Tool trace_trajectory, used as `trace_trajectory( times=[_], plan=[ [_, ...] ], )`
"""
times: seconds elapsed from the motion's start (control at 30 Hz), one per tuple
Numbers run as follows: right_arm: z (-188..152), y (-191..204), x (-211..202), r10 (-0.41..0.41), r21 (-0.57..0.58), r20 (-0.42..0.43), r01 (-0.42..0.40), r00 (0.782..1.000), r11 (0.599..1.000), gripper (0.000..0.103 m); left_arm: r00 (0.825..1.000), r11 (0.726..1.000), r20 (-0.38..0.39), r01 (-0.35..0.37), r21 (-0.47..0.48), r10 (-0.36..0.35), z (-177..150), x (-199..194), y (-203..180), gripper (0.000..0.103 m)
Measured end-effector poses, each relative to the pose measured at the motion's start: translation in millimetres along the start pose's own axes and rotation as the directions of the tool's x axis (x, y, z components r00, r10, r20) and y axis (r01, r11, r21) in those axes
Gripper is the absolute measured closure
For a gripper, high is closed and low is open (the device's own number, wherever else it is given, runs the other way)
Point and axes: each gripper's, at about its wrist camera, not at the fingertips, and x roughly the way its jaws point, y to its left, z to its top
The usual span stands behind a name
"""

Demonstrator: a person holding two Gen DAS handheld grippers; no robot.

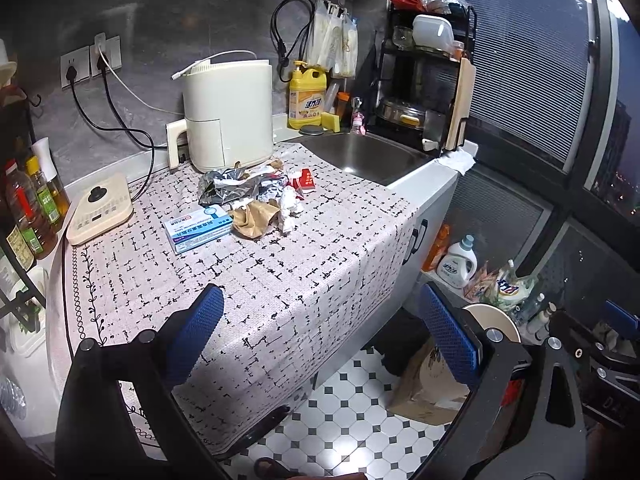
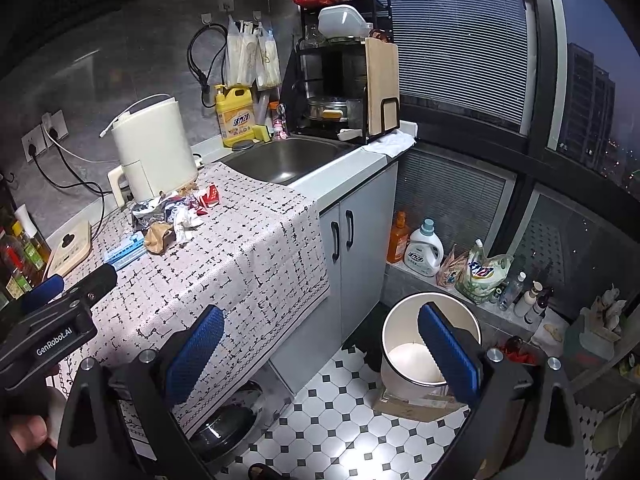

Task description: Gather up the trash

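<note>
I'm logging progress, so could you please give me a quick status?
Both tongs, left and right, open, empty. Trash pile untouched on counter. Bin open on floor. Path clear.
</note>
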Motion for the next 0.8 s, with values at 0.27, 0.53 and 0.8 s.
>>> trace_trajectory(
  times=[0.27,0.53,0.8],
  plan=[
    [5.9,2.9,-0.6,0.008,0.004,-0.006,-0.008,1.000,1.000,0.008,1.000,1.000,0.001,-0.005,-0.005,0.005,6.0,-2.0,5.2,0.006],
    [14.6,12.4,7.2,0.039,-0.006,-0.021,-0.039,0.999,0.999,0.008,0.999,0.999,-0.006,-0.037,-0.029,0.037,12.3,-1.6,15.5,0.006],
    [31.1,45.3,33.9,0.094,-0.035,-0.043,-0.095,0.995,0.995,0.008,0.994,0.990,-0.021,-0.113,-0.082,0.112,24.4,12.9,57.9,0.006]
  ],
)
